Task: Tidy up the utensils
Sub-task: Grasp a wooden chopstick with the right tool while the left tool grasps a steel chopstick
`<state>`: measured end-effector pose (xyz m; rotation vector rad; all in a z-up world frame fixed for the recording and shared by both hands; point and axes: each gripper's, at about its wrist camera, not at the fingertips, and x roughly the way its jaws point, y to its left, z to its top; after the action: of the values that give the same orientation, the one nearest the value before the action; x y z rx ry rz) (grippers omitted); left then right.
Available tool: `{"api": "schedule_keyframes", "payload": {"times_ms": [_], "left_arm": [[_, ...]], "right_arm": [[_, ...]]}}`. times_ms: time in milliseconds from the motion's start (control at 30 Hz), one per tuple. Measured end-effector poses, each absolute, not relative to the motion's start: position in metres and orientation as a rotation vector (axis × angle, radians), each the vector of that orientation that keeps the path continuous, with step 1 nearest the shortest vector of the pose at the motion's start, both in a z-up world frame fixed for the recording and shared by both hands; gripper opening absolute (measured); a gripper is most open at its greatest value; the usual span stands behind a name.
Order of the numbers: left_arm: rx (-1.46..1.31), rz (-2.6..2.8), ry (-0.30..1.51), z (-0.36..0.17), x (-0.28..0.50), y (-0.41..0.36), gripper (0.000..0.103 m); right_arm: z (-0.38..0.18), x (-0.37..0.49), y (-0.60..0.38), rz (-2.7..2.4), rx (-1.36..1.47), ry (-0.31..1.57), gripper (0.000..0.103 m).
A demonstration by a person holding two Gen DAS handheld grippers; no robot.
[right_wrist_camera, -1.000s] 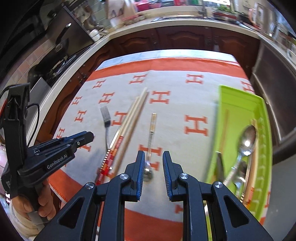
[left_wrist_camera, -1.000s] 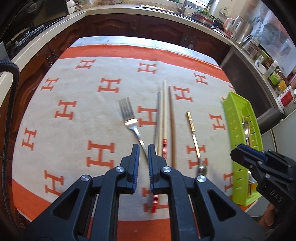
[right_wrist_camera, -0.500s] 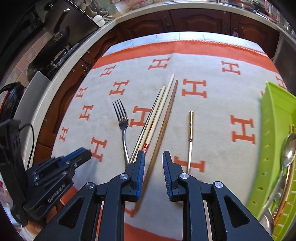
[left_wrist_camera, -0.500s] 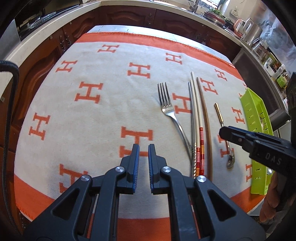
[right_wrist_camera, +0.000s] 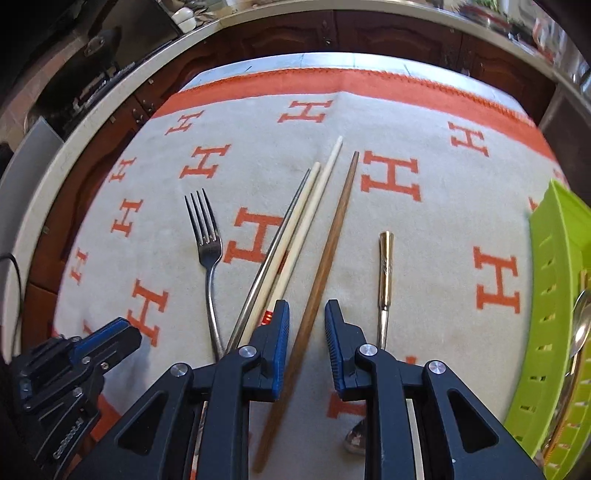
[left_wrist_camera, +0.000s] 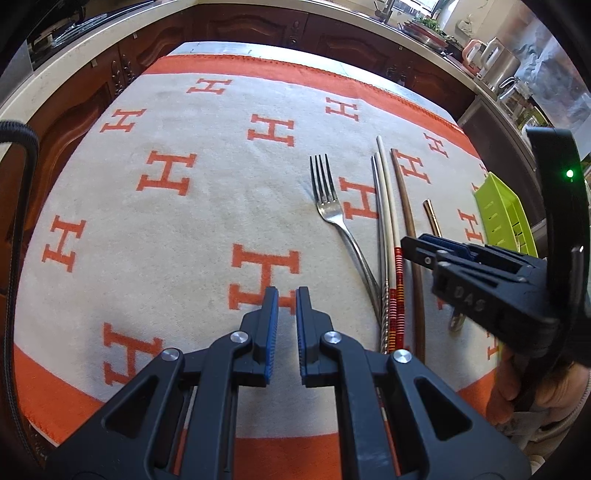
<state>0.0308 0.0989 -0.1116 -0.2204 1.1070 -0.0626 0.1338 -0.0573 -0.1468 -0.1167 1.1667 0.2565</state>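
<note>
A steel fork (right_wrist_camera: 207,251), a metal chopstick (right_wrist_camera: 269,258), pale chopsticks with red-striped ends (right_wrist_camera: 306,221), a brown wooden chopstick (right_wrist_camera: 325,258) and a gold-handled spoon (right_wrist_camera: 384,273) lie side by side on the orange-and-white H-pattern cloth (right_wrist_camera: 424,258). My right gripper (right_wrist_camera: 306,325) is open, its fingers either side of the brown chopstick, above it. My left gripper (left_wrist_camera: 286,299) is nearly closed and empty, over bare cloth left of the fork (left_wrist_camera: 332,218). The right gripper also shows in the left wrist view (left_wrist_camera: 436,247).
A green slotted tray (right_wrist_camera: 554,295) holding spoons stands at the cloth's right edge, also visible in the left wrist view (left_wrist_camera: 502,214). Dark wooden cabinets and a countertop (right_wrist_camera: 258,22) surround the table. Kitchen appliances (left_wrist_camera: 495,62) stand at the far right.
My right gripper moved left from the tray side and now straddles the brown chopstick. My left gripper shifted left, away from the fork handle, over bare cloth.
</note>
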Motion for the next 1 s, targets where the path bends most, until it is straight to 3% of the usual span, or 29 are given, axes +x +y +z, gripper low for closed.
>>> {"api": "schedule_keyframes", "payload": {"times_ms": [133, 200, 333, 1000], "left_arm": [[-0.205, -0.078, 1.113, -0.112, 0.032, 0.092, 0.005], [-0.197, -0.087, 1.109, -0.110, 0.032, 0.088, 0.005], [-0.191, -0.117, 1.106, -0.108, 0.031, 0.081, 0.005], [-0.366, -0.358, 1.122, -0.117, 0.037, 0.066, 0.006]], "right_arm": [[-0.146, 0.129, -0.051, 0.246, -0.169, 1.138, 0.018], [-0.146, 0.129, -0.057, 0.237, -0.150, 1.136, 0.009], [-0.144, 0.130, -0.076, 0.254, -0.046, 1.155, 0.006], [-0.108, 0.082, -0.151, 0.363, 0.228, 1.129, 0.006]]}}
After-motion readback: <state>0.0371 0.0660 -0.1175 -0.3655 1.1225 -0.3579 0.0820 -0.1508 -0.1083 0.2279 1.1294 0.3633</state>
